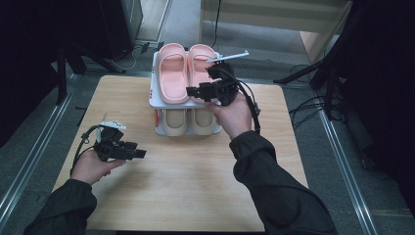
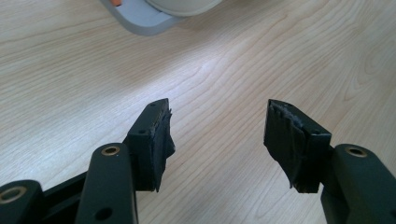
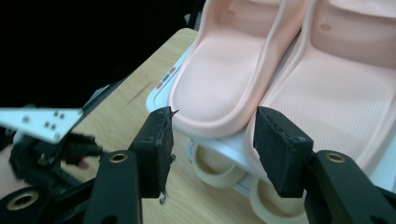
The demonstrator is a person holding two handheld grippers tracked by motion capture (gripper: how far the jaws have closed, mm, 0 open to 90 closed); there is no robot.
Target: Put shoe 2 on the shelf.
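Nearby, right claw (image 1: 195,91) released at pink slippers (image 1: 182,71), left claw (image 1: 139,151) released, white rack (image 1: 156,100) between.

Two pink slippers (image 1: 182,73) sat as a pair on the upper tier of one white two-tier rack (image 1: 153,94); two beige slippers (image 1: 188,121) sat as a second pair on the lower tier, making four slippers in all. There were two hand-held grippers, a left gripper (image 1: 138,152) and a right gripper (image 1: 195,92), each with two black jaws, so four jaws counted together; two hands and two dark sleeves held them. One wooden table (image 1: 195,186) carried everything; one grey three-cornered plate topped each gripper, two in total.
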